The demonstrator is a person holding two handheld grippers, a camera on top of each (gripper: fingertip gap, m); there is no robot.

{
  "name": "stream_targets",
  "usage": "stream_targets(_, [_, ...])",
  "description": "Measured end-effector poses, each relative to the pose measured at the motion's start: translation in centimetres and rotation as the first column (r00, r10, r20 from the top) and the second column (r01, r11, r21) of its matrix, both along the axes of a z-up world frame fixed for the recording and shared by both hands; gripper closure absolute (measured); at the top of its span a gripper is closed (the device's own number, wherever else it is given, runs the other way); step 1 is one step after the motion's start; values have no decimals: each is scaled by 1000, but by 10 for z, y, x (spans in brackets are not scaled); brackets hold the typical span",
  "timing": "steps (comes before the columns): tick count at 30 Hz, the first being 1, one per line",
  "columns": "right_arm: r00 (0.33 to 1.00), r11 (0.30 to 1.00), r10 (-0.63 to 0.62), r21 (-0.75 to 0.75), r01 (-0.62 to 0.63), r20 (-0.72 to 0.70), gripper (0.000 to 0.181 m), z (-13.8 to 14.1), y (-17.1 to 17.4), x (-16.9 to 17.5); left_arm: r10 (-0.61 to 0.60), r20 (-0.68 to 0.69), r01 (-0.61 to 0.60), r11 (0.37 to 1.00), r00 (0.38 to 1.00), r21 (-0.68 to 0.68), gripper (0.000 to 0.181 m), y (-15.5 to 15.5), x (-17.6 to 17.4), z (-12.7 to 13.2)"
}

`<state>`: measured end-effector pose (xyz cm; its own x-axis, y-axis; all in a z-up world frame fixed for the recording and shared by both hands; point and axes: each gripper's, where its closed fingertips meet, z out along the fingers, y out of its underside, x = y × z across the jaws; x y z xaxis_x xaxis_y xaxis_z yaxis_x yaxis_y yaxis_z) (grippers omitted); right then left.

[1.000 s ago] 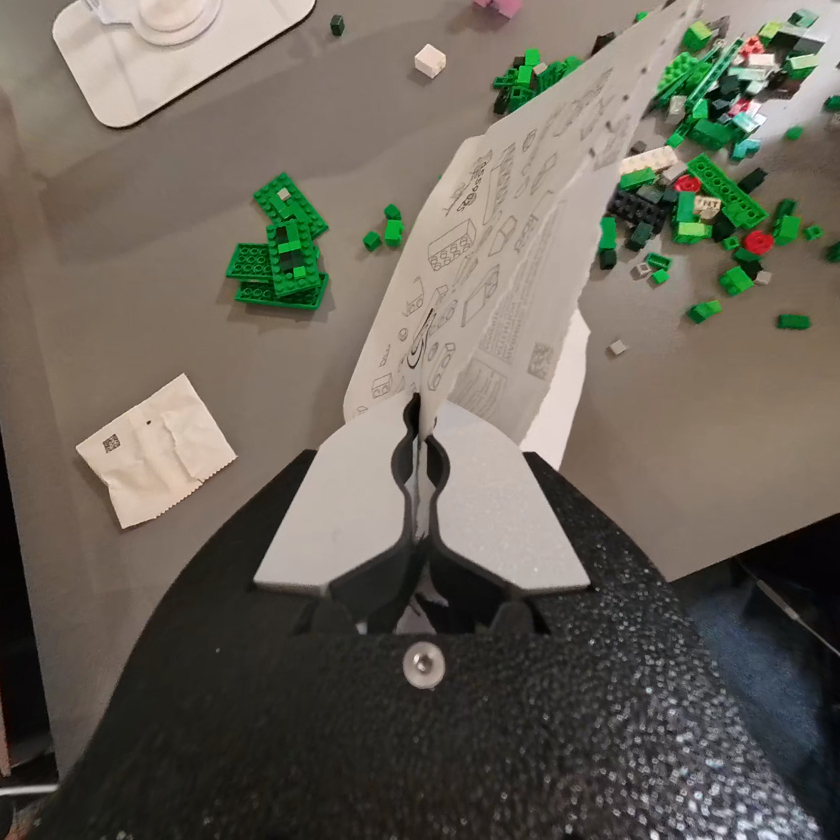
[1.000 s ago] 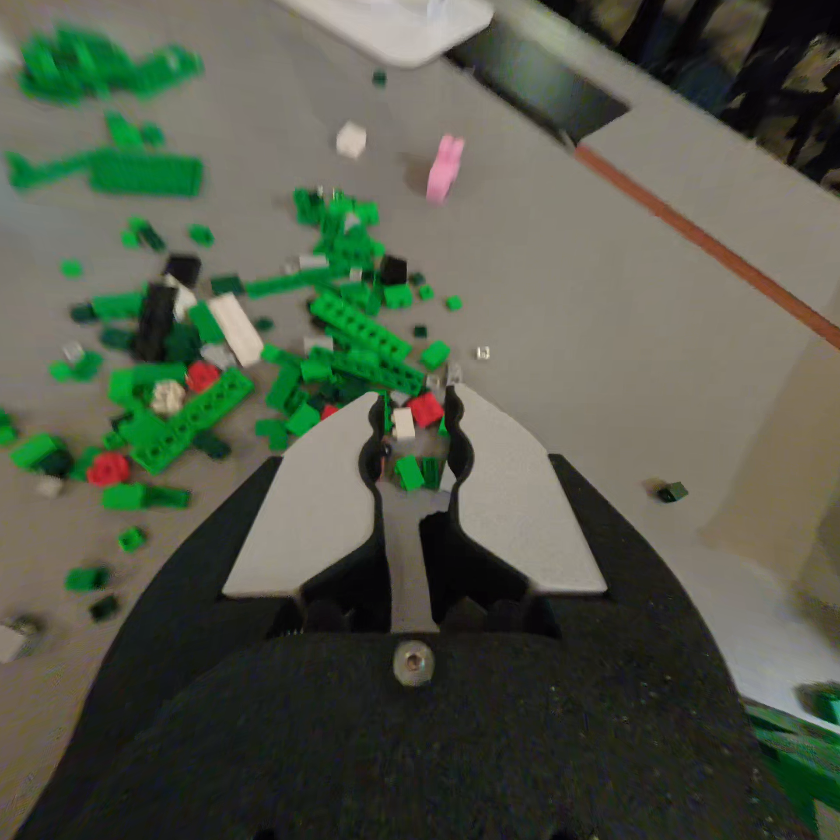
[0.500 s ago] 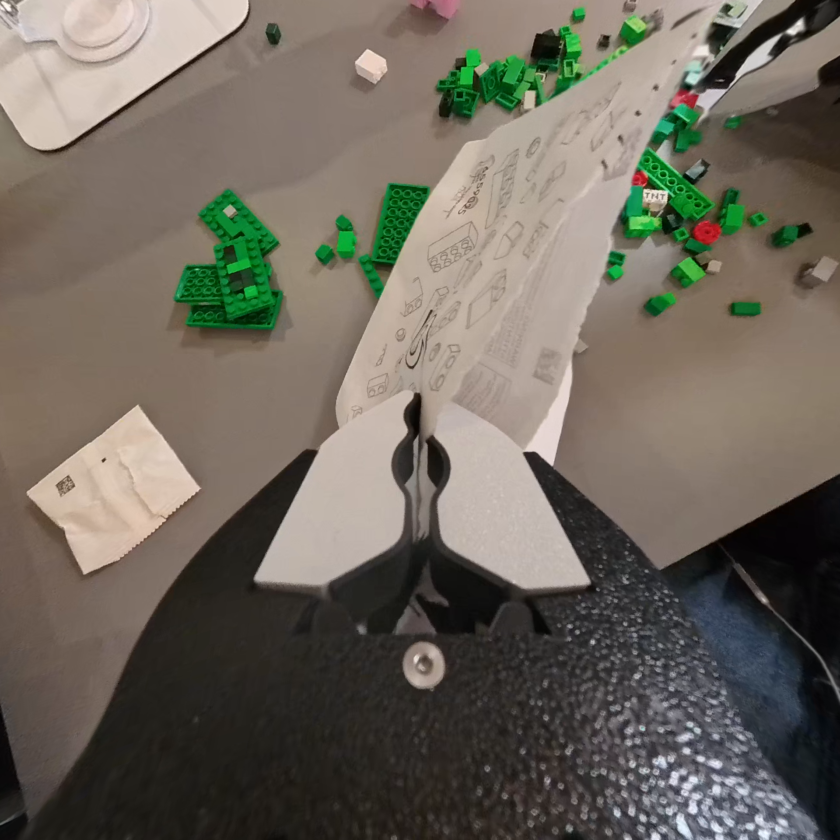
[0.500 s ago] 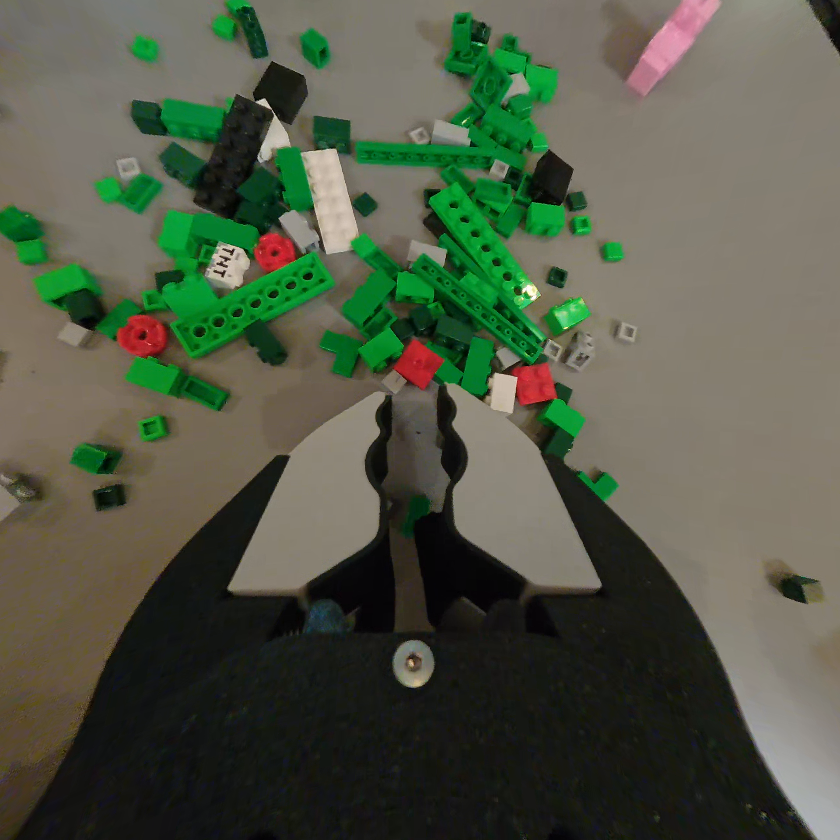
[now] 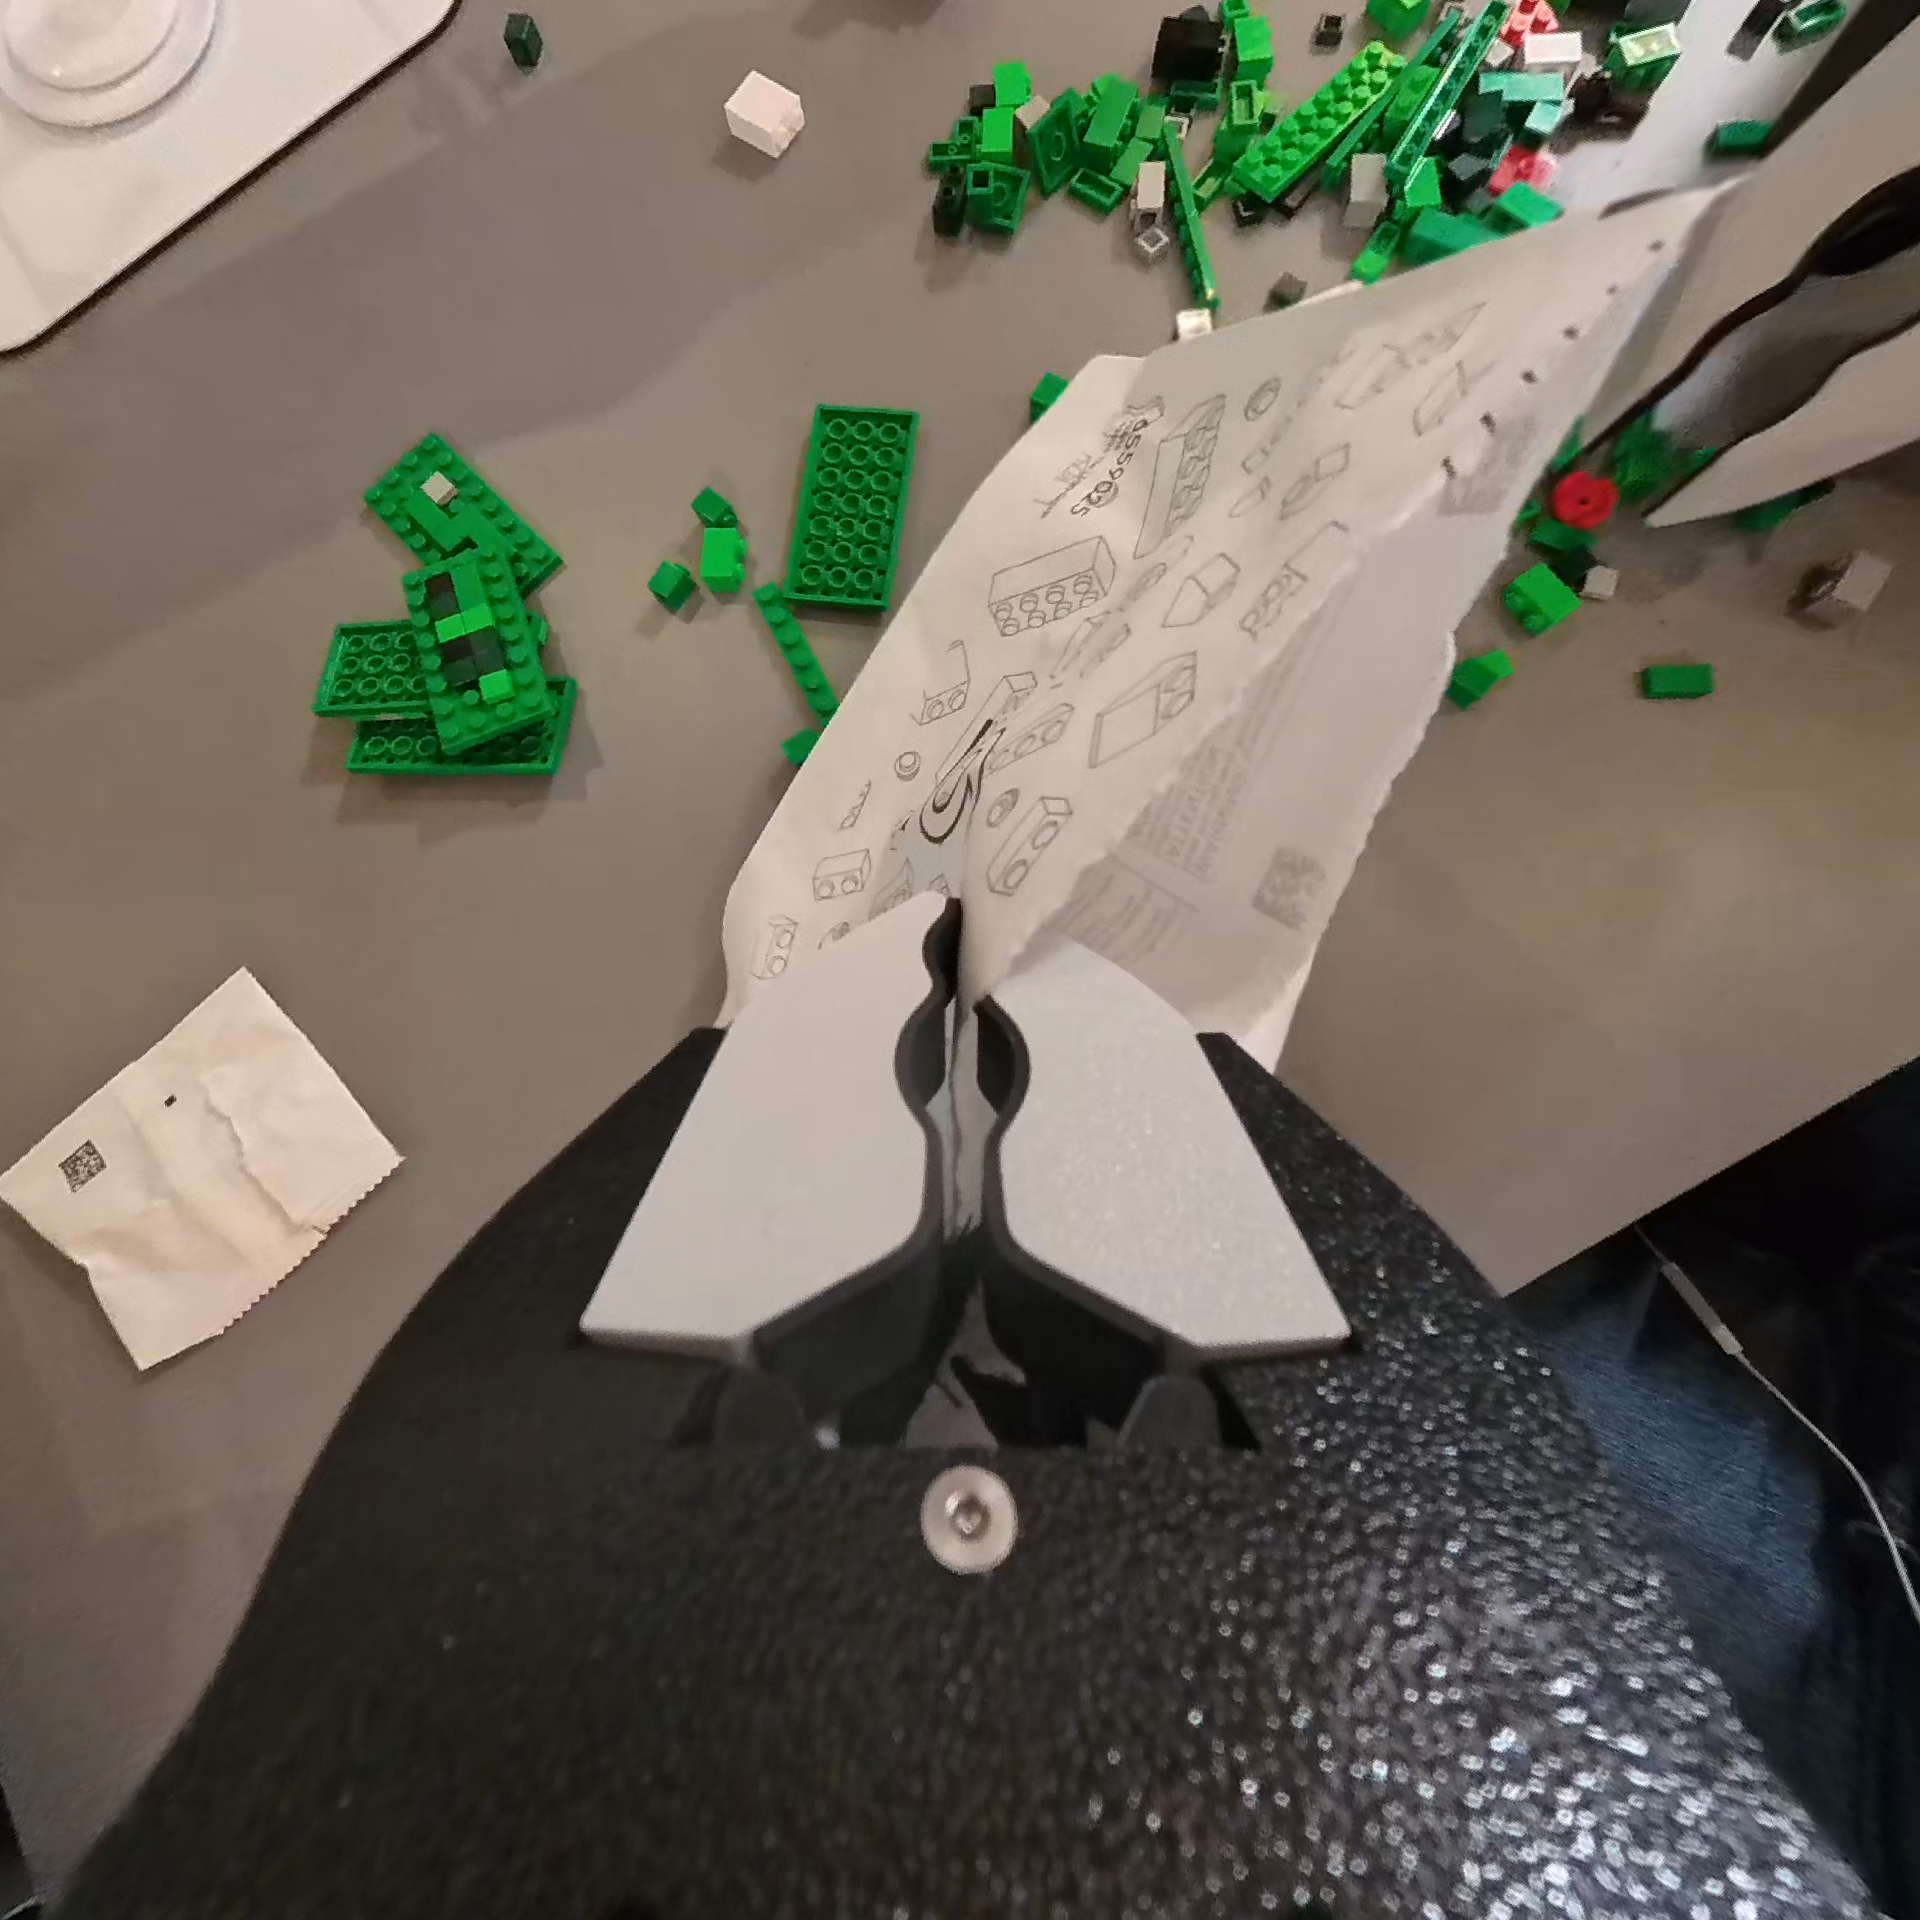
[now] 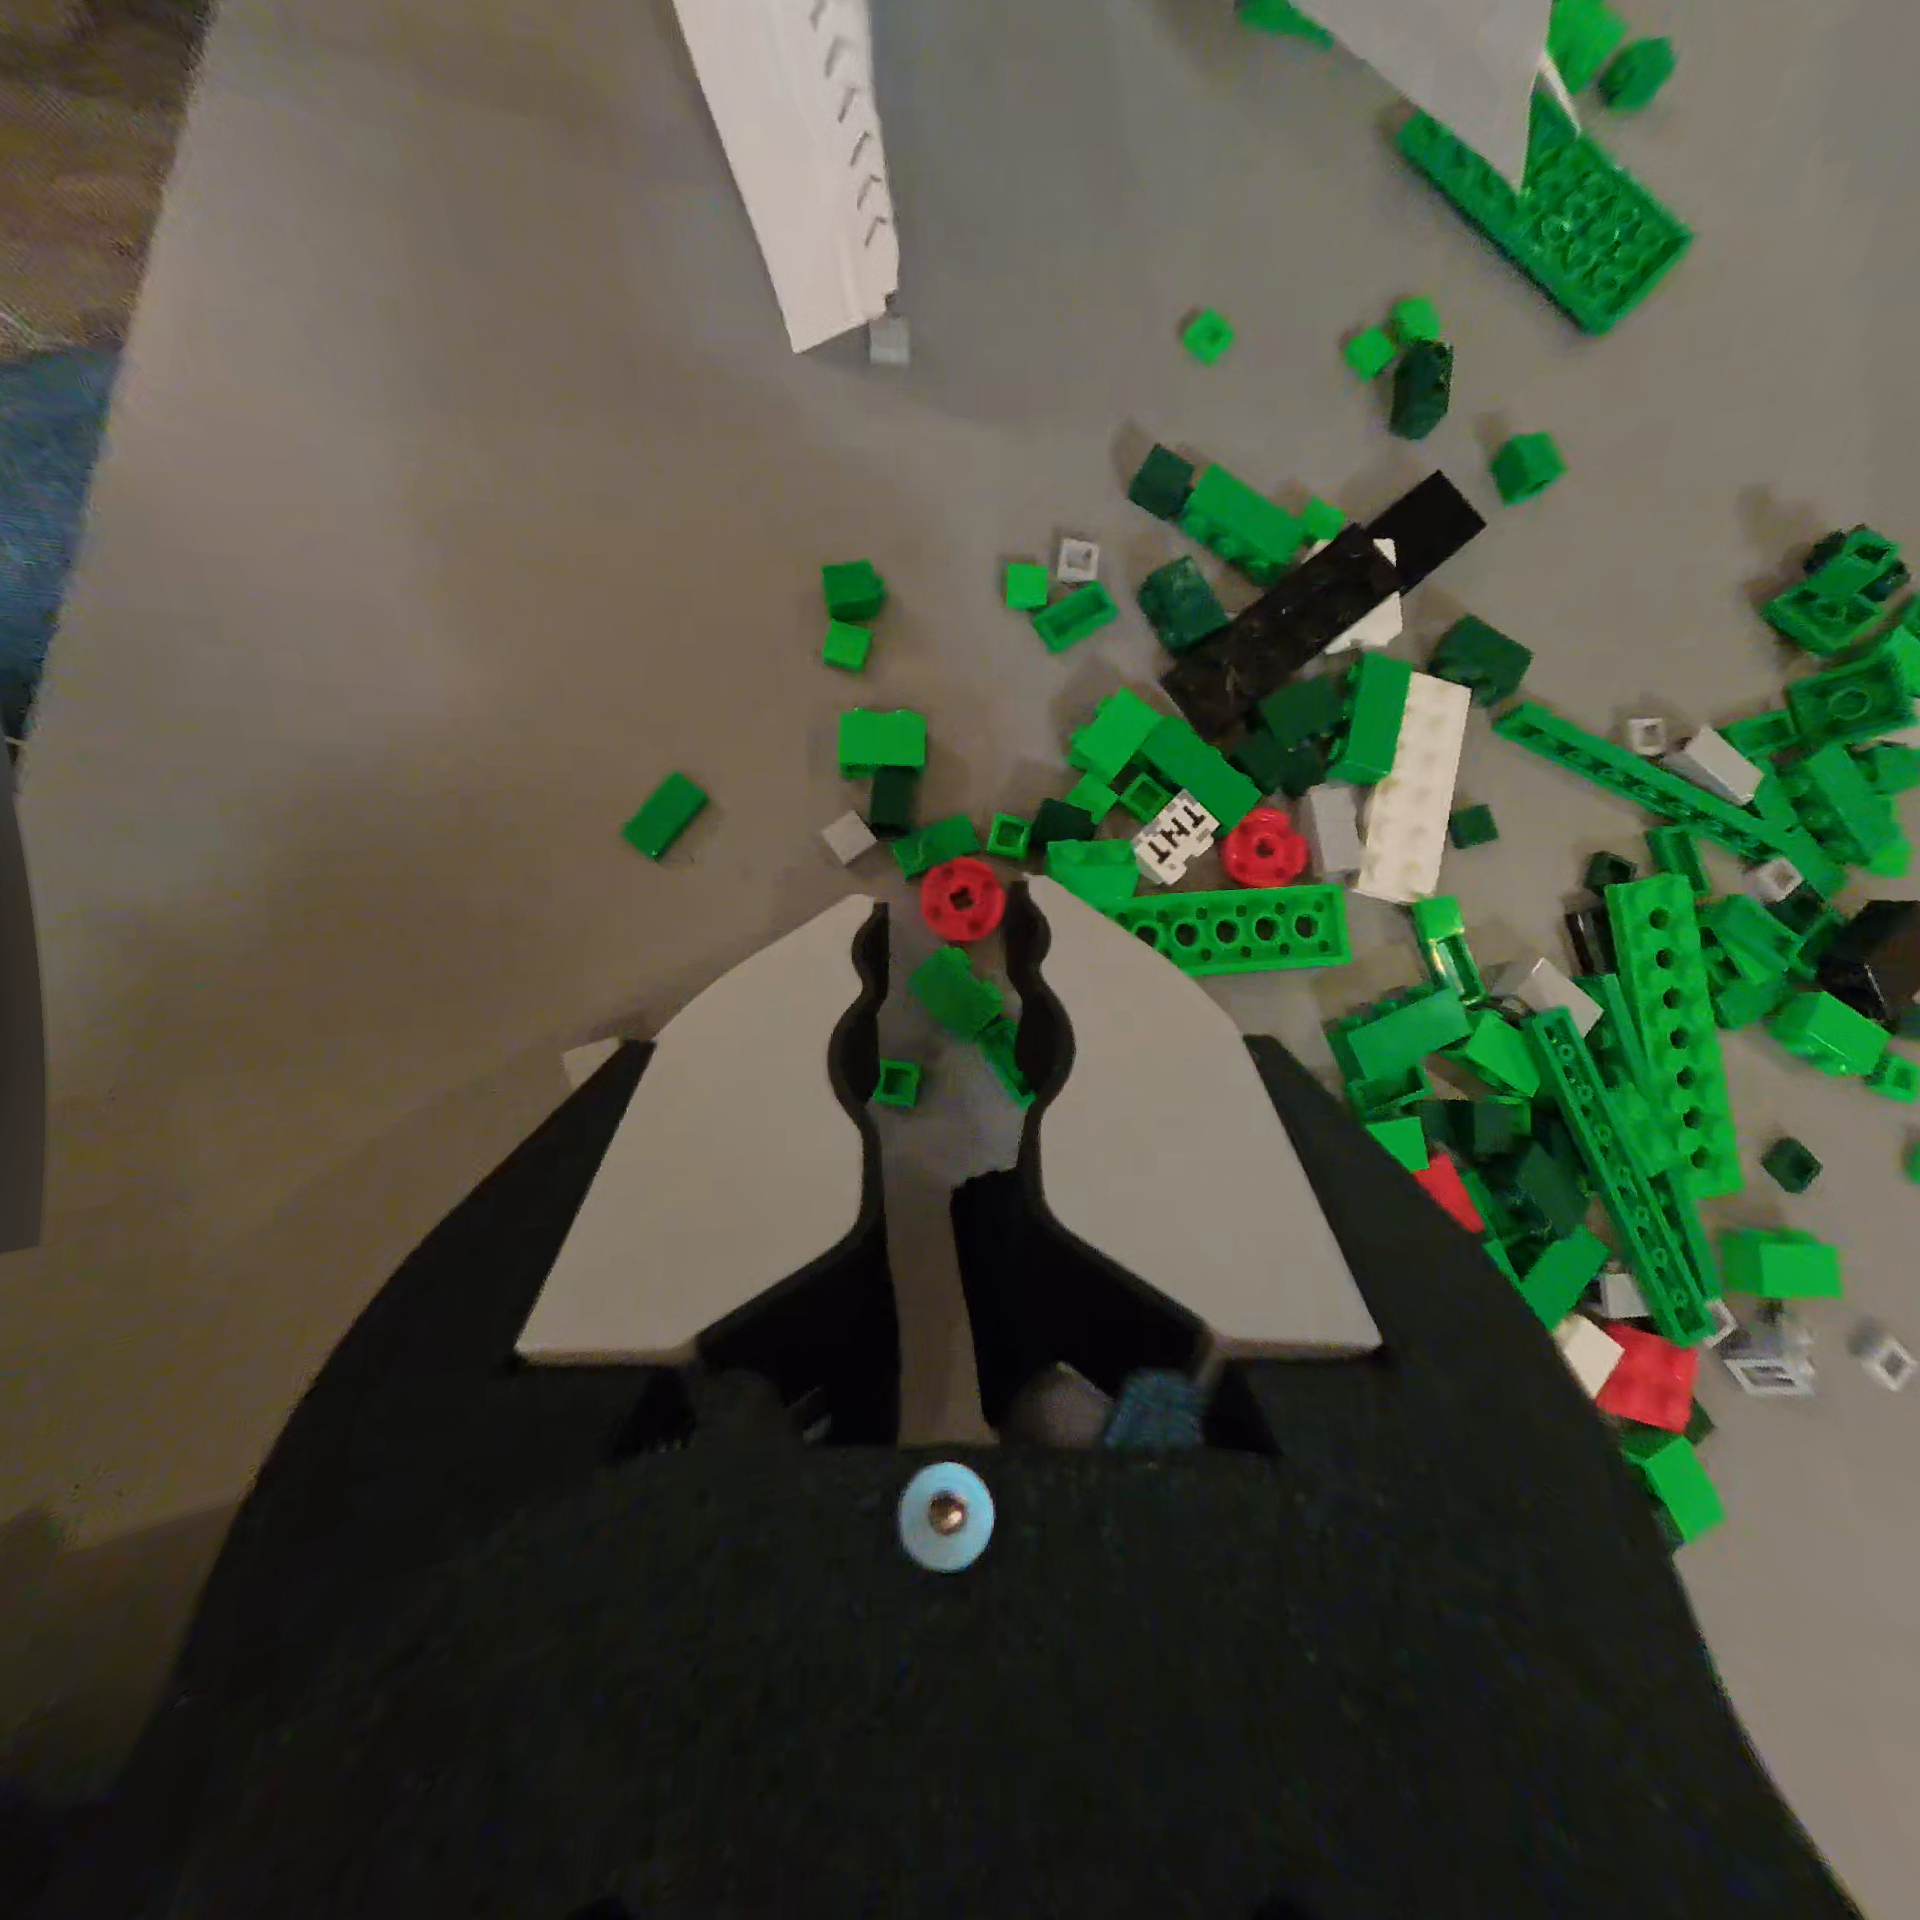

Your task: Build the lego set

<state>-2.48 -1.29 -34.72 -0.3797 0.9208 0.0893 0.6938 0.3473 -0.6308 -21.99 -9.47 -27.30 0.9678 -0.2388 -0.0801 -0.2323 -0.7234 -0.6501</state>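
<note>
My left fingers (image 5: pixel 821 1122) stay pinched on the bag (image 5: pixel 1143 665); the right gripper (image 6: pixel 951 914), jaws spread, has swung over the bricks (image 6: pixel 1351 831) onto a red round (image 6: pixel 961 900), my likely next pick.

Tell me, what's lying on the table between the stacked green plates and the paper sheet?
In the left wrist view: a flat green plate, a thin green strip and several small green bricks.

grey table (image 5: pixel 260 312), white mat (image 5: pixel 208 156) with clear dish (image 5: pixel 94 52)
</note>
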Motion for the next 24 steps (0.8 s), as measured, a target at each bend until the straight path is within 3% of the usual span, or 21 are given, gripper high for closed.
stream_targets(14, [1000, 995, -19, 96, 17, 22, 165, -2, 5, -6, -2, -34, 1, 999, 999, -39, 181, 5, 20, -4])
stream_targets(18, [985, 991, 25, 134, -3, -168, 165, 42, -9, -29, 43, -11, -44, 997, 999, -63, 181, 3, 18, -4])
stream_targets(24, [868, 972, 153, 231, -45, -472, 165, 129, -63, -90, 58, 1, -57, 996, 998, -74, 181, 3, 18, -5])
